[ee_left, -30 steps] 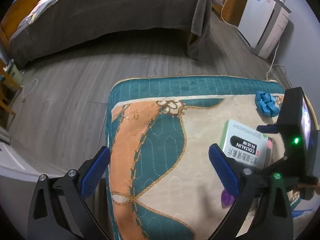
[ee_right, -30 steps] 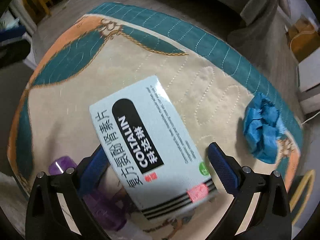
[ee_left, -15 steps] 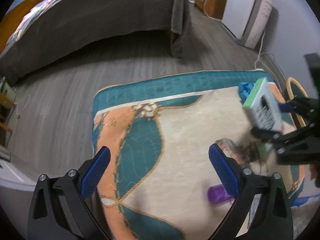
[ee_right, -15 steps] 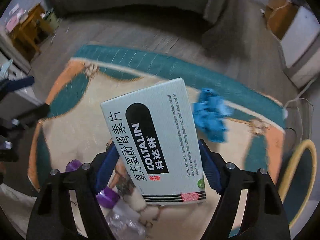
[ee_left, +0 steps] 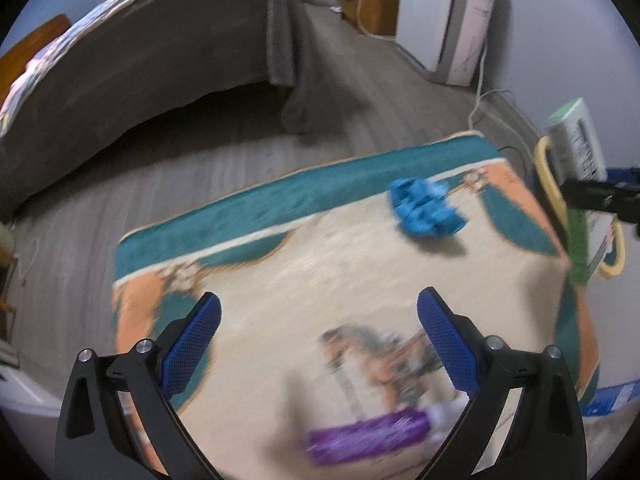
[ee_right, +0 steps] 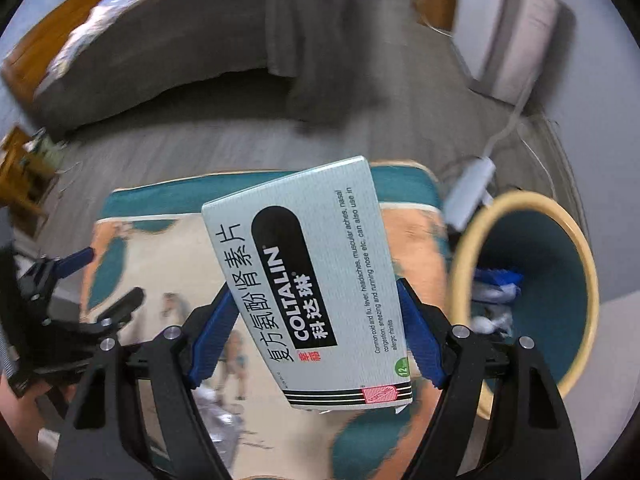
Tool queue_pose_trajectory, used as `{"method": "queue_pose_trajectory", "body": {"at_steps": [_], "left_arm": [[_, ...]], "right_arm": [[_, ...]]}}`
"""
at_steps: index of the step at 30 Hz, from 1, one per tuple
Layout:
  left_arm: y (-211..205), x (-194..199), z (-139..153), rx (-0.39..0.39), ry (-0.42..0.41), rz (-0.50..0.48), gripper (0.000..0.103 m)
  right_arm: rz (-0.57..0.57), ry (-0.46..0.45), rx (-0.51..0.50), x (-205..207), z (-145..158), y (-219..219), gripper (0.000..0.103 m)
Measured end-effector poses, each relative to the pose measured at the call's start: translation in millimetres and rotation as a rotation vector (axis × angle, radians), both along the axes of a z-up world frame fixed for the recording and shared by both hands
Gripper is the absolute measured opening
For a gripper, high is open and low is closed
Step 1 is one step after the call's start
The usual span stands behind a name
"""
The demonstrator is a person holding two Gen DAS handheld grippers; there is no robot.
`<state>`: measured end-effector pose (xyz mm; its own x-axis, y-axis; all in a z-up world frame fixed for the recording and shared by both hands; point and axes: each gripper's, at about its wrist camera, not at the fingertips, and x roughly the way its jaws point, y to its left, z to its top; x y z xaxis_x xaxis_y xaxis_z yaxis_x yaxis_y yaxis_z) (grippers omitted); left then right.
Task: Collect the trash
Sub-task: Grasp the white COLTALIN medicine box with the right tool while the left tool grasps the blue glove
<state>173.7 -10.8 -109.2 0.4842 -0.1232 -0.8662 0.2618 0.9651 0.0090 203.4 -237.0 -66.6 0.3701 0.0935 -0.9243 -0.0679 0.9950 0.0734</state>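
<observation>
Your right claw (ee_right: 316, 344) grips the box (ee_right: 316, 280) by its long sides, lifted over the mat (ee_right: 412, 248), just left of the bin (ee_right: 576, 248). What lies in the bin is too blurred to name. Your left claw (ee_left: 318, 344) stands wide and empty above the mat. A blue wad (ee_left: 424, 208) lies at the far right; a purple wrapper (ee_left: 368, 440) near you is smeared by blur. A bed (ee_left: 160, 60) stands beyond.

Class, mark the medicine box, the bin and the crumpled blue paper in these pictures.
medicine box (ee_right: 308, 280): right wrist view, printed front face.
bin (ee_right: 560, 216): right wrist view, yellow rim.
crumpled blue paper (ee_left: 424, 210): left wrist view, middle of the wad.
</observation>
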Motion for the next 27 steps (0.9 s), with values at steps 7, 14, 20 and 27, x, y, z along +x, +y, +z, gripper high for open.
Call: {"method": "queue_pose_trajectory", "body": {"at_steps": [7,14,20,27], "left_arm": [[-46,18,-7,-0.02,-0.026,-0.041,0.097],[-72,34,-24,0.019,-0.017,-0.093,0.097],[-85,49,-33,-0.002,-0.005,-0.117,0.096],[-97,60,-44,-0.046,0.054,-0.152,0.057]], "right_arm": [[-0.066,0.049,0.0,22,-32,-35,0.076],[-0.093,0.064,0.034,42,-44,-52,0.076],[-0.095,0.078,0.031,54,-53,-60,0.076],[-0.086,0.086,0.023,58,-57,-62,0.075]]}}
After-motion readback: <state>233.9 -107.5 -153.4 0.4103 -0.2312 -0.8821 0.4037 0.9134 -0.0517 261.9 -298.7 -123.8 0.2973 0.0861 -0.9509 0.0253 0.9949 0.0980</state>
